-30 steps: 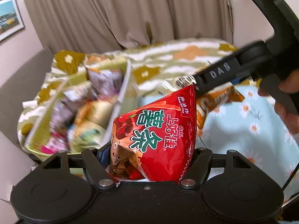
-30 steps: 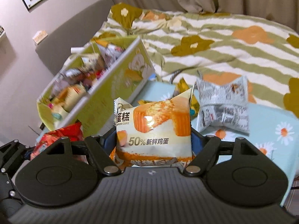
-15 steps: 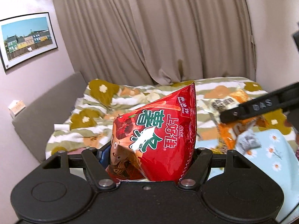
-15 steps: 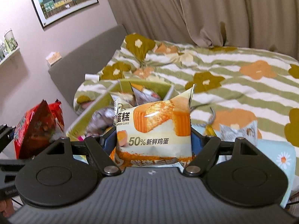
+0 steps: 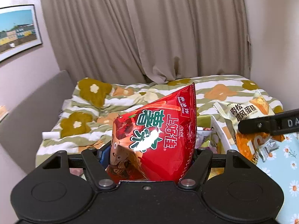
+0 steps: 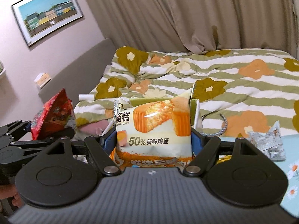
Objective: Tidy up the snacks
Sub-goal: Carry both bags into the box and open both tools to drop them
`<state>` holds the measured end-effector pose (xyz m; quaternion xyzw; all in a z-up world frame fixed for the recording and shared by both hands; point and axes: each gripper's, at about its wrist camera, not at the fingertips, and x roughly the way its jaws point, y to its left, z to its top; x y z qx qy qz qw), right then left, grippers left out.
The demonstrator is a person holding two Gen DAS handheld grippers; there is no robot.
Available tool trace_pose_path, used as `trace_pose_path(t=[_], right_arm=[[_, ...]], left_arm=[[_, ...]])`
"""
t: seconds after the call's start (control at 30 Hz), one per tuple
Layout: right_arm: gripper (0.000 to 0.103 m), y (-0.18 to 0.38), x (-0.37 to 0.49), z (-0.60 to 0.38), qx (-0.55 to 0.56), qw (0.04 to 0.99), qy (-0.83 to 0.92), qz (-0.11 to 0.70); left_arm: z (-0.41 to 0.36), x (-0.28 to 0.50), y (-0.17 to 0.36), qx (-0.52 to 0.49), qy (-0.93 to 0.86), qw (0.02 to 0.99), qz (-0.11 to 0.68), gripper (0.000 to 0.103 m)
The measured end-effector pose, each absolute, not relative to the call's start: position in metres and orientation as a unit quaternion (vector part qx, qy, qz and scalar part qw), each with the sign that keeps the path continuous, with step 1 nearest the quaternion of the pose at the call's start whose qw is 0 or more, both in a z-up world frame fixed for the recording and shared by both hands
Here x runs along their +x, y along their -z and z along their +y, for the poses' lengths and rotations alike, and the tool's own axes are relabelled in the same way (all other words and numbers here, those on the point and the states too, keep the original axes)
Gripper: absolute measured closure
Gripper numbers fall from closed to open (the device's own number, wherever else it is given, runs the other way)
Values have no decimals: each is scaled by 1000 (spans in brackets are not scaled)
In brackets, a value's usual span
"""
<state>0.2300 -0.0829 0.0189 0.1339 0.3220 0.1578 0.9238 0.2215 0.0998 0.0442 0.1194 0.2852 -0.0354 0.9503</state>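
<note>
My left gripper [image 5: 149, 155] is shut on a red chip bag [image 5: 157, 136], held up in the air; the bag also shows in the right wrist view [image 6: 53, 115] at the left. My right gripper [image 6: 153, 140] is shut on a white and orange chiffon cake packet [image 6: 155, 127], which also shows in the left wrist view [image 5: 244, 115] at the right. The green snack box [image 6: 164, 100] sits low behind the packet, mostly hidden; its white wall [image 5: 220, 132] shows in the left wrist view.
A bed with a green striped flower quilt [image 6: 233, 78] fills the back. A grey wrapped snack [image 6: 269, 141] lies on the light blue daisy cloth [image 5: 291, 153] at the right. A grey headboard [image 5: 33, 108] and a framed picture [image 6: 46, 13] are at the left.
Both grippers have risen and tilted up with their packets, so the snack box has dropped nearly out of view. The grips have not changed.
</note>
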Motion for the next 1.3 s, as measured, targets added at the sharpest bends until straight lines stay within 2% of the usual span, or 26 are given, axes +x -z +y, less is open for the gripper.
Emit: trace_pose_path(t=[0.33,0.37,0.47,0.57,1.07,1.13,1.17,1.3], right_arm=[[10,2,276,-47,165,921,-79,345],[10,5,279,-45,168,920,-74,347],[10,12,286,-41,174,917,-62,353],[10,18,291,-39,178,914,-55,361],[8,14,289,-43,163,914,-72,364],[6,15,295,-41,161,915,-77,363],[1,16,298,-40,161,915,-79,361],[0,24,303,-42,171,916,-81,355]], left_arm=[[124,309,-3,116,114,927,339,26],[125,315,1,114,117,924,344,24],[125,330,12,99,140,915,365,4],[129,328,19,84,152,912,372,1],[160,274,-1,36,107,928,354,0],[162,274,-2,31,103,929,355,0],[163,274,-3,31,100,929,354,0],[165,270,0,34,89,930,355,0]])
